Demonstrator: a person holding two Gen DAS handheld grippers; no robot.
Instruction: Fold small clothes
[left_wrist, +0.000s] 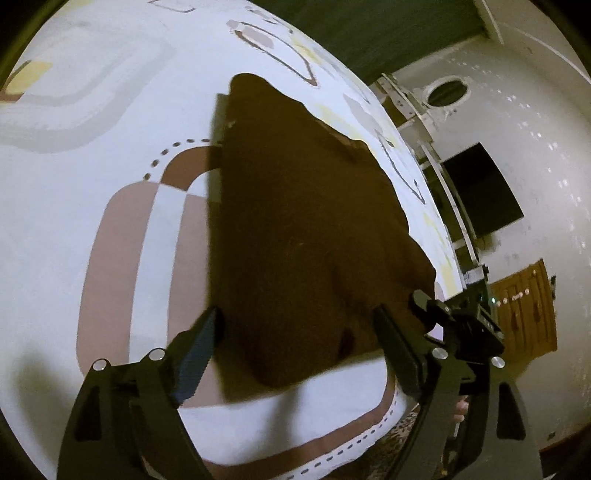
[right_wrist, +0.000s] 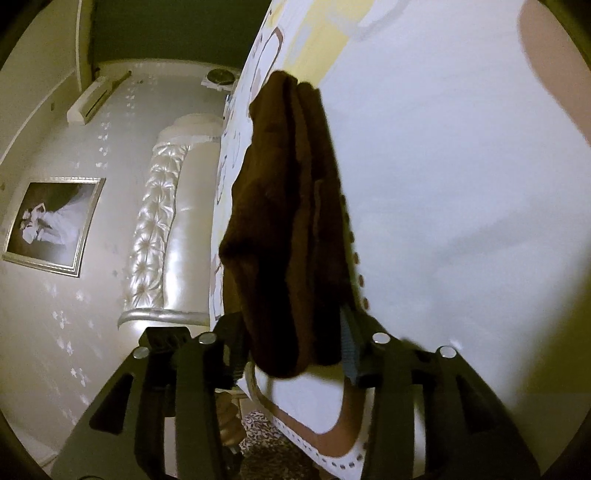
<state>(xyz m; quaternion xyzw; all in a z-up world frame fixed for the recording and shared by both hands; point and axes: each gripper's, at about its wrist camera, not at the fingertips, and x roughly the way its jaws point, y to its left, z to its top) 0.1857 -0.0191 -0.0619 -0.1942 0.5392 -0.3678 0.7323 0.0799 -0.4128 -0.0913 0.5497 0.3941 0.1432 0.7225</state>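
Left wrist view: brown garment (left_wrist: 306, 236) is laid folded on the patterned bedsheet (left_wrist: 110, 110), its near end between the spread, released left gripper (left_wrist: 295, 347). Right gripper (right_wrist: 295, 350) is seen partly parted, garment between its jaws, contact unclear.

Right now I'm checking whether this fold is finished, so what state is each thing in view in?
brown garment: folded into a narrow stack, lying on the bed sheet.
bed sheet: spread flat under the garment.
left gripper: open, fingers well apart on either side of the garment's near end, not pressing it.
right gripper: open, fingers close on either side of the garment's near end, no clear pinch.
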